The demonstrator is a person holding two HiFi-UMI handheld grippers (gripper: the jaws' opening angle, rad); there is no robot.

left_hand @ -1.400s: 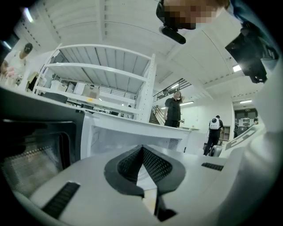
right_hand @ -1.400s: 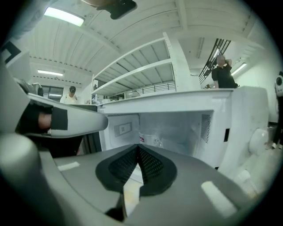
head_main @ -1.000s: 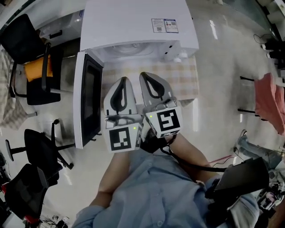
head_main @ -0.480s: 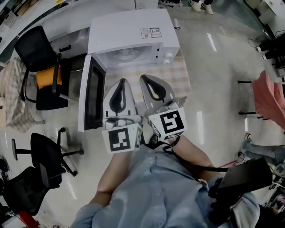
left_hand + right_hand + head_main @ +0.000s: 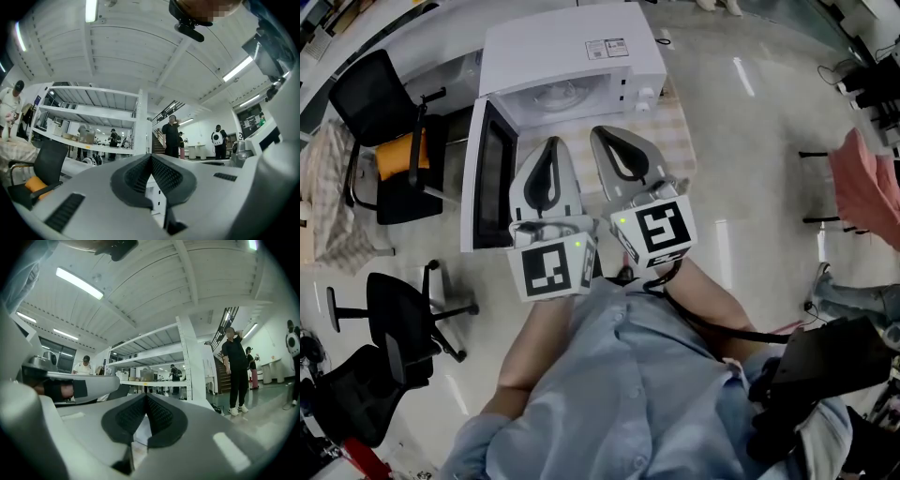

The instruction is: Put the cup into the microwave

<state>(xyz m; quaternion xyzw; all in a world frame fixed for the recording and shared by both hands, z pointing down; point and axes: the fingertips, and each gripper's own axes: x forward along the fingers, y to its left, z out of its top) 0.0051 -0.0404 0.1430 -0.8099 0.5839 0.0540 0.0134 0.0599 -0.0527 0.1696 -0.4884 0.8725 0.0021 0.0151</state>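
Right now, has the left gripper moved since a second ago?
Yes. In the head view the left gripper has pulled back toward the person: its marker cube now lies past the near end of the open microwave door, not beside it.

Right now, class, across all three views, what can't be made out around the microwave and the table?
- No cup shows in any view. In the head view the top of the microwave hides most of its cavity, so whether a cup sits inside cannot be told.
- The label on the microwave: print too small, head view.
- The checked cloth: partly covered by the left hand-held gripper and right hand-held gripper, head view.
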